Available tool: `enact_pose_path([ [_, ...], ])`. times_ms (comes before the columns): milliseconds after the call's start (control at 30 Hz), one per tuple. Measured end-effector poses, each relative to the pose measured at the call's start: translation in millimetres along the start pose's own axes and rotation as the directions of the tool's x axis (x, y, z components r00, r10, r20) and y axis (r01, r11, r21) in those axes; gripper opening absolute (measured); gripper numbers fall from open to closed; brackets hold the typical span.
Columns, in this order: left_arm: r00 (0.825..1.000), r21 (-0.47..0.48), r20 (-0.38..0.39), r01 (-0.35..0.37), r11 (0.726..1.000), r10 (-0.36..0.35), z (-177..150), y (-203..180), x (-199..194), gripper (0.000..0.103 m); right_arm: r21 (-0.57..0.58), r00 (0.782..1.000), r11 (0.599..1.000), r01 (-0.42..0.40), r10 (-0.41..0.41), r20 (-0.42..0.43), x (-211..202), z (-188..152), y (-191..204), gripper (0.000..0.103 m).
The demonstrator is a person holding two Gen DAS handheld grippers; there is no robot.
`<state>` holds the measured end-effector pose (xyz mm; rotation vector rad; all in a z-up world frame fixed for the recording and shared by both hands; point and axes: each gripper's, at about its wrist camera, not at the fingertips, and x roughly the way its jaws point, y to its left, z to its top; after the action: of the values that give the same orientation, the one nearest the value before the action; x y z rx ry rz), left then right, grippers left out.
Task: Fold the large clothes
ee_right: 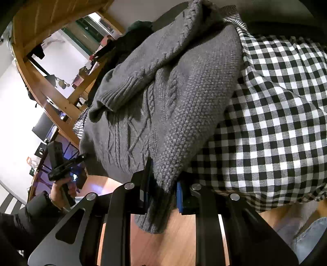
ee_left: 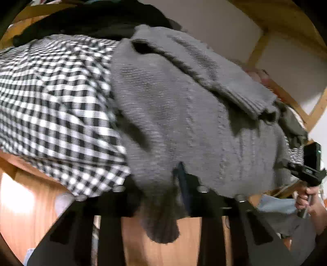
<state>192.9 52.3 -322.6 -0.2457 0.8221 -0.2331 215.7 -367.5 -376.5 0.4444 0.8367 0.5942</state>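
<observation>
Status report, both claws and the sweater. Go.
Left claw shut on gray sweater hem. Right claw shut on the same hem, other corner. Sweater lies on checkered cloth, sleeve folded across. Nothing in the way.

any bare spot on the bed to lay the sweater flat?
Only checked cover beside the sweater is bare. The far end is crowded with dark clothes. Both tongs grip the sweater hem.

The left gripper [ee_left: 163,190] was closed on the near hem of a grey knitted sweater [ee_left: 173,106], a fold of knit hanging between its fingers. The sweater lay over a black-and-white checked cloth [ee_left: 55,106]. At far right, the right gripper [ee_left: 294,165] met the sweater's edge; its jaw position was indistinct.
</observation>
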Motion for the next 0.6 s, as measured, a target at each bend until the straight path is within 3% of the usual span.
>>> enact_pose_path([
  [67,0.998,-0.019,0.028,-0.057,0.998,0.057,5.8,12.1,-12.3,0.022,-0.006,1.000,1.000,-0.006,0.006,0.008,-3.7,0.3,2.5,0.020],
  [200,0.991,0.053,0.117,-0.074,0.996,0.067,14.8,1.7,-30.7,0.049,-0.012,1.000,1.000,0.002,-0.002,0.006,-6.6,-0.4,0.3,0.020],
  [333,0.992,0.111,0.105,-0.077,0.991,0.066,14.4,-11.9,-24.6,0.049,-0.005,1.000,1.000,-0.020,0.020,0.018,-7.3,-0.6,-0.3,0.020],
  [367,0.990,0.119,0.105,-0.109,0.987,0.097,13.7,-13.8,-23.0,0.049,-0.006,1.000,1.000,-0.016,0.017,0.019,-9.7,-0.3,-1.0,0.020],
  [400,0.982,0.131,0.123,-0.157,0.979,0.141,12.2,-16.2,-24.1,0.049,-0.012,1.000,1.000,-0.003,0.003,0.016,-10.0,-0.3,-0.7,0.020],
  [433,0.964,0.140,0.172,-0.229,0.963,0.204,10.6,-19.4,-29.6,0.050,-0.017,1.000,1.000,0.009,-0.009,0.009,-9.0,-0.9,-0.2,0.020],
  [467,0.945,0.133,0.219,-0.275,0.952,0.243,10.4,-22.0,-36.0,0.055,-0.017,1.000,1.000,0.013,-0.013,0.007,-9.5,-1.1,-1.1,0.020],
  [500,0.941,0.120,0.239,-0.274,0.954,0.240,8.7,-23.6,-41.7,0.069,-0.014,1.000,1.000,0.015,-0.015,0.005,-8.9,-1.4,-1.8,0.020],
  [567,0.965,0.124,0.195,-0.204,0.971,0.178,10.1,-21.0,-37.8,0.074,-0.014,1.000,1.000,0.014,-0.014,0.001,-7.9,-1.7,-2.5,0.020],
  [600,0.968,0.132,0.176,-0.204,0.970,0.179,9.3,-21.7,-33.6,0.074,-0.014,1.000,1.000,0.015,-0.015,-0.001,-7.1,-1.8,-2.2,0.021],
])
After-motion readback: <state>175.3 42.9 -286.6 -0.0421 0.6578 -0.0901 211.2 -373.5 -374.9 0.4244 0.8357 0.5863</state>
